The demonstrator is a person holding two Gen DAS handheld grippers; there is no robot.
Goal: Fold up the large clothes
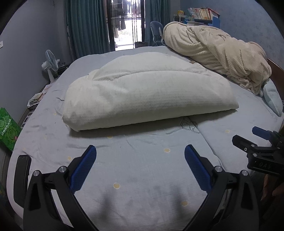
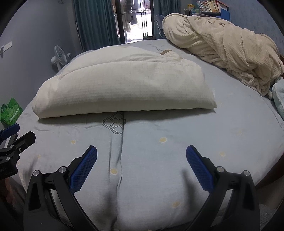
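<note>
We hold the left hand-held gripper (image 1: 140,152) and the right hand-held gripper (image 2: 141,152) above the bed's (image 2: 177,124) near edge, both with fingers spread apart and gripping nothing. The folded white quilt (image 1: 147,94) lies across the bed's middle; a cream blanket (image 1: 218,51) is heaped along its far right edge.

Fan (image 1: 50,61) by wall; green bag (image 2: 11,111); books (image 1: 202,13) shelved.
</note>
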